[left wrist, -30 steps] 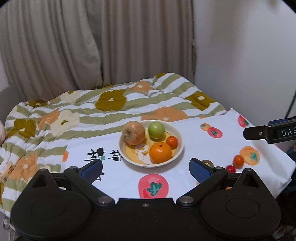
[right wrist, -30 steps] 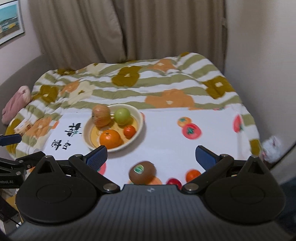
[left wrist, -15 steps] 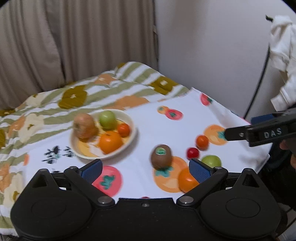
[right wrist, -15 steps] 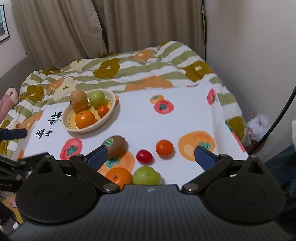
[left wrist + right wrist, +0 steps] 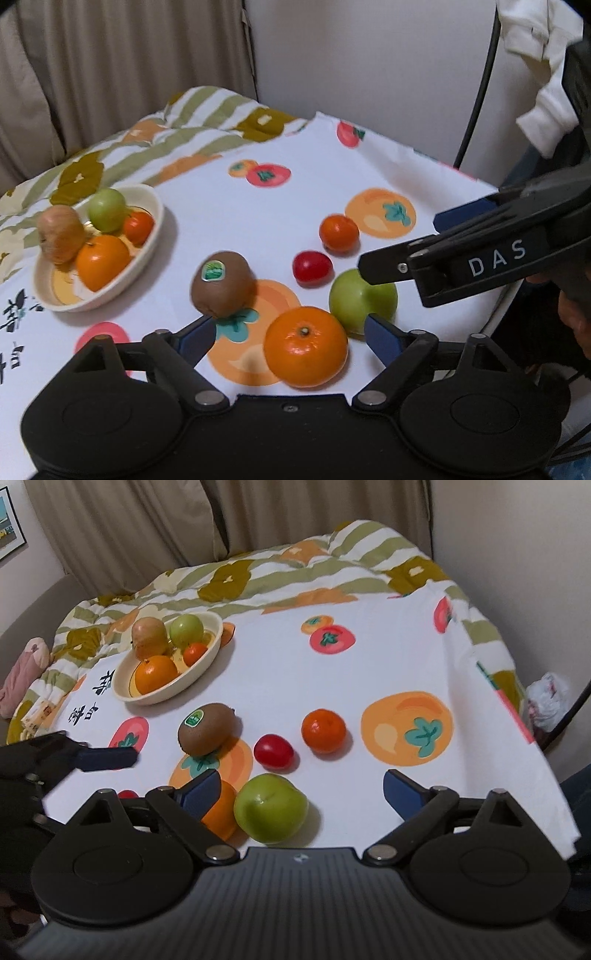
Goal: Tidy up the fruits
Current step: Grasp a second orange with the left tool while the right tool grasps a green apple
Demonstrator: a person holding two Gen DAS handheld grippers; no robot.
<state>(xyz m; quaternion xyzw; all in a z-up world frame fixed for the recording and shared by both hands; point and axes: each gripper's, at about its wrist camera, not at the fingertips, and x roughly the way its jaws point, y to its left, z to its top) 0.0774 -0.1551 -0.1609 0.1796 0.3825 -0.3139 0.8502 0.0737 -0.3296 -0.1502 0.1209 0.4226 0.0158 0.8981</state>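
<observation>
White cloth [image 5: 388,672] printed with persimmons covers the surface where we work, and the cream bowl [image 5: 207,657] serves as our landmark. Inside the bowl we see a brownish apple [image 5: 149,637], a green fruit [image 5: 186,629], a small tangerine [image 5: 195,653] and an orange [image 5: 155,674].

Outside the bowl, toward us, lies a kiwi [image 5: 207,729] with a green sticker. Further from the bowl, beyond the kiwi, a red cherry tomato [image 5: 273,751] sits near a loose tangerine [image 5: 324,731]. Closest to us, and farthest from the bowl, a loose orange [image 5: 306,347] and a green apple [image 5: 271,808] rest just beside each other.

Our left hand-held gripper [image 5: 288,332] hangs over the loose orange; its jaws are closing, with the orange between them, but the blue pads [image 5: 384,334] do not press on it. The kiwi lies just beyond its bowl-side finger.

Our right hand-held gripper [image 5: 301,790] stands wide, its pads well apart and gripping nothing. The green apple lies between its fingers, nearer the finger on the bowl's side, and touches neither pad as far as we can tell.

A striped floral quilt [image 5: 258,568] lies behind the bowl, with beige curtains [image 5: 147,520] behind it.
</observation>
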